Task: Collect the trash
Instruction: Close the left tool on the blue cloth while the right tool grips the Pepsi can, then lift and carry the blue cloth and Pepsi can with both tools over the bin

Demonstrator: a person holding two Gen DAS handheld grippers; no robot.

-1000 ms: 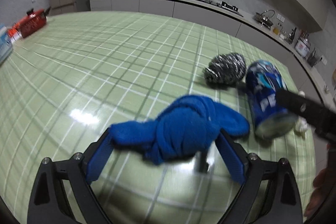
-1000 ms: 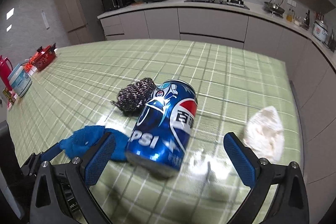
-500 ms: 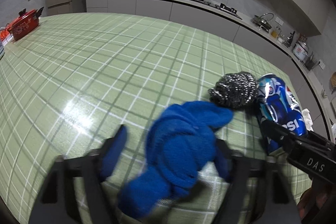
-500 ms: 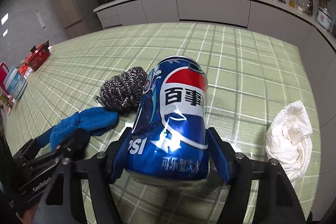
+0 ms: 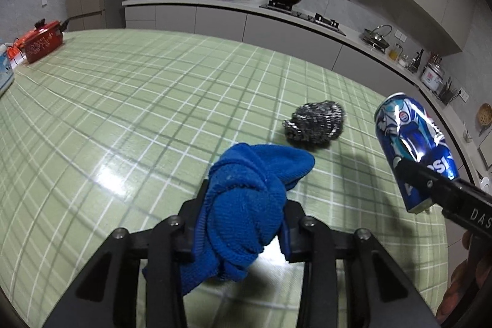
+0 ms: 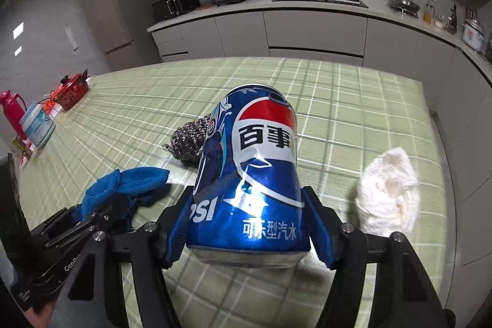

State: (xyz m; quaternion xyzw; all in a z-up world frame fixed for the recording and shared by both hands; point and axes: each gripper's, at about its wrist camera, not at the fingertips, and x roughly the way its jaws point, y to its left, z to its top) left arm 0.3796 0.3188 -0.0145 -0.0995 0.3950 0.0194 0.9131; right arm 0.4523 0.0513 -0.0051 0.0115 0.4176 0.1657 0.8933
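Observation:
My left gripper (image 5: 243,223) is shut on a crumpled blue cloth (image 5: 246,205) and holds it above the green checked table (image 5: 138,112). My right gripper (image 6: 249,223) is shut on a blue Pepsi can (image 6: 252,174), lifted off the table and tilted; the can also shows in the left wrist view (image 5: 412,149). A steel wool scrubber (image 5: 315,123) lies on the table between them. A crumpled white tissue (image 6: 389,192) lies to the right of the can. The left gripper with the cloth shows in the right wrist view (image 6: 123,189).
A red pot (image 5: 41,40) and a white tub (image 6: 37,126) stand at the table's far left, with a red flask (image 6: 12,109) beside them. A kitchen counter (image 6: 307,8) with cookware runs behind. The table's right edge (image 6: 436,143) is near the tissue.
Both grippers have closed, the left on the blue cloth, the right on the Pepsi can. Both things have been lifted off the table.

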